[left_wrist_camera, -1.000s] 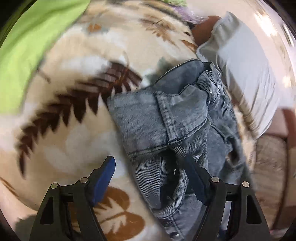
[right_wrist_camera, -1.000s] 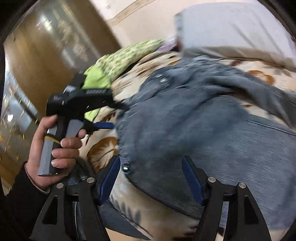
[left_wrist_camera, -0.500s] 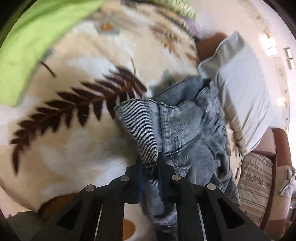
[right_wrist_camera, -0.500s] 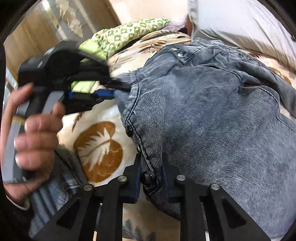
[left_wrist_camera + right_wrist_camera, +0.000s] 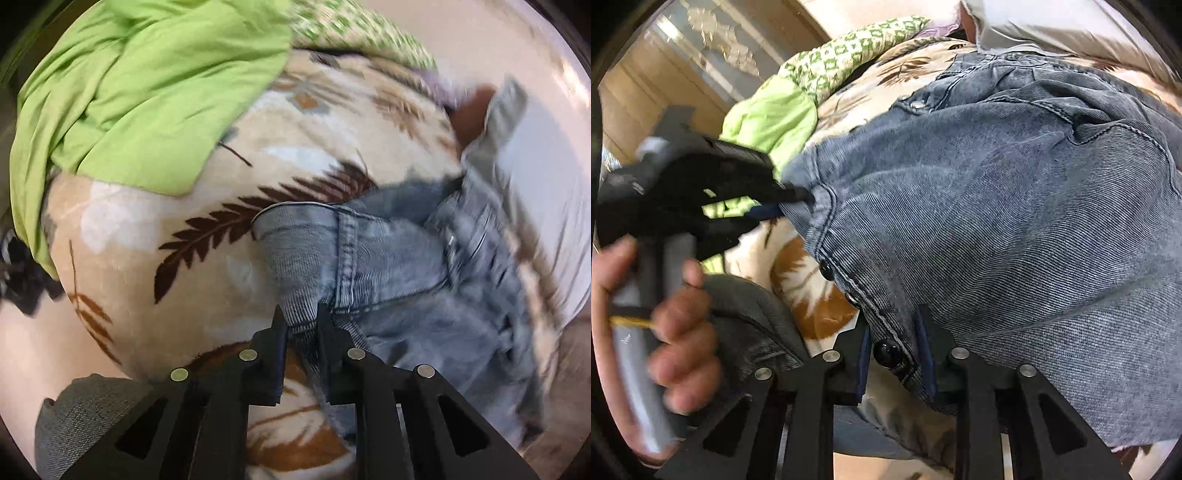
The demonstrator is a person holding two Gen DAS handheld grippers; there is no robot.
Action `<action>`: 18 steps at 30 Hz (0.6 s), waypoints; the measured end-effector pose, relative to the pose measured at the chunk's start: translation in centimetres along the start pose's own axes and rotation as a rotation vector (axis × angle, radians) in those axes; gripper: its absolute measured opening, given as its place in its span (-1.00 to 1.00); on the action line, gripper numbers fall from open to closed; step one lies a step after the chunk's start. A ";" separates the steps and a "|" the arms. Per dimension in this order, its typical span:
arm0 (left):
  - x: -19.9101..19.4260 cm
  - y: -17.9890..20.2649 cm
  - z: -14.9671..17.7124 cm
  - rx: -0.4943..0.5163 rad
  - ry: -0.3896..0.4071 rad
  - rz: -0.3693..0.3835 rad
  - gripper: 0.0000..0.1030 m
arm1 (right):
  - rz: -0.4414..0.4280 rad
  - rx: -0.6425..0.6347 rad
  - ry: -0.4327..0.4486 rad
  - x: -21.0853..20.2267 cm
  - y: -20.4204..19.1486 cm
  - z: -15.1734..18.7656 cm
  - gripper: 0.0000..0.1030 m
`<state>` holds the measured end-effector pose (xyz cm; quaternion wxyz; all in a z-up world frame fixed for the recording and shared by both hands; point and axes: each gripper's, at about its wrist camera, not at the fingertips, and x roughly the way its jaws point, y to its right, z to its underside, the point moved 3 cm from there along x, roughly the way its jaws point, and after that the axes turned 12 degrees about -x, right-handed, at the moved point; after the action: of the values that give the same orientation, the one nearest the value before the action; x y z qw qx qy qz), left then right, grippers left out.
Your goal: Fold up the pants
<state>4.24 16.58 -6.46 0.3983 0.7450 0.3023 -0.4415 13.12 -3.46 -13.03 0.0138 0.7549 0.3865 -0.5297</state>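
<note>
Blue-grey denim pants [image 5: 399,266] lie bunched on a cream blanket with a brown fern print [image 5: 192,229]. My left gripper [image 5: 301,325] is shut on a waistband corner of the pants. In the right wrist view the pants [image 5: 1015,221] fill the right half, with a row of dark buttons along the fly. My right gripper [image 5: 895,350] is shut on the buttoned edge of the pants. The left gripper [image 5: 790,201] also shows there, held by a hand [image 5: 676,317], pinching the waistband corner further up the same edge.
A lime green cloth [image 5: 122,99] lies at the far left of the bed, with a green patterned pillow [image 5: 849,55] behind it. A grey-white pillow [image 5: 546,177] lies to the right. A dark grey garment [image 5: 746,314] sits at the near edge. A wooden wardrobe [image 5: 672,70] stands at left.
Both grippers were open around the denim a second ago, then shut on it. The pants edge is now stretched between them and lifted a little.
</note>
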 end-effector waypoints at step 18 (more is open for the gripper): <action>-6.9 5.3 6.4 0.263 0.141 0.373 0.19 | -0.010 0.321 0.336 -15.8 13.2 0.8 0.30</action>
<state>2.89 7.69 -0.45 0.3507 0.8623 0.1264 -0.3426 18.20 -22.04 -5.75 -0.1736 0.8232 0.2979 -0.4511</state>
